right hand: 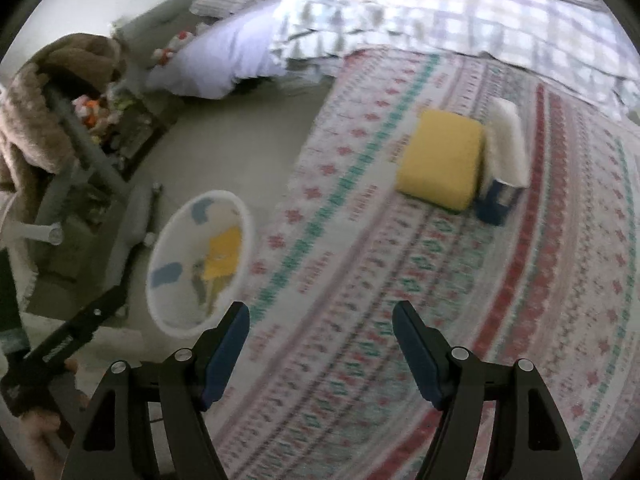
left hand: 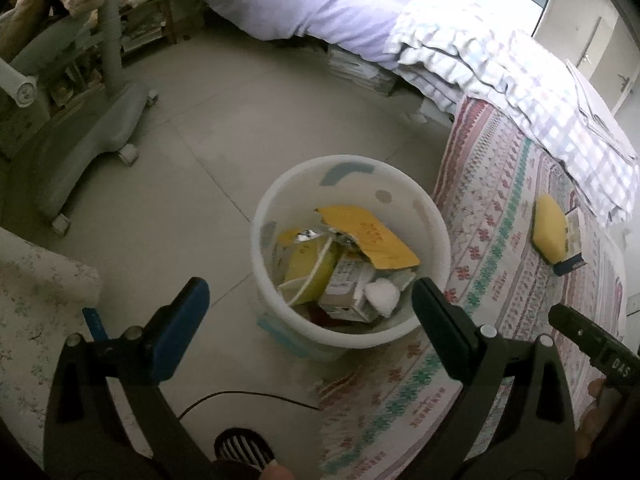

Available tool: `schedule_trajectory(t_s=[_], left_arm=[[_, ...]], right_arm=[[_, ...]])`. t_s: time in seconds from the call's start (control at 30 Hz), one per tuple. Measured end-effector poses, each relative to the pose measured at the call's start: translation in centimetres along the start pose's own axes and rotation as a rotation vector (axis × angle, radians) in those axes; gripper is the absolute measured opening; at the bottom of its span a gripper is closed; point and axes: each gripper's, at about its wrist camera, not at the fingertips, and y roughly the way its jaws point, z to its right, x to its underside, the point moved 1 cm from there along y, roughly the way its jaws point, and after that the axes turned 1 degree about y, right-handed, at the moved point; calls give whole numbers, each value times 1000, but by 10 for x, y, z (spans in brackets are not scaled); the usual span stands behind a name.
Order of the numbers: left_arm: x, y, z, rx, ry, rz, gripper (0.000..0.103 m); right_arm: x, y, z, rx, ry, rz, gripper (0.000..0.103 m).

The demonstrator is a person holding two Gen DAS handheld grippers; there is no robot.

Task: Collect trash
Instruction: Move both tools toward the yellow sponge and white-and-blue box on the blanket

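White plastic bin sits on the floor just ahead of our left gripper, jaws spread wide and empty, so we judge it's parked there to steady or guard the rim. Right gripper is also apart, nothing between the pads. Ahead-right of it on the patterned bedspread: yellow packet, touching a white-and-blue box; likely next pickups.
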Motion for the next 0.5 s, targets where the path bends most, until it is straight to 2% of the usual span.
schedule_trajectory(t_s=[0.17,0.5], left_arm=[[-4,-1,9,17,-17,8,101],[-6,16,39,-9,26,-10,101]], right_arm=[[-7,-13,18,61,-28,43,75],[-50,-31,69,216,45,168,76]])
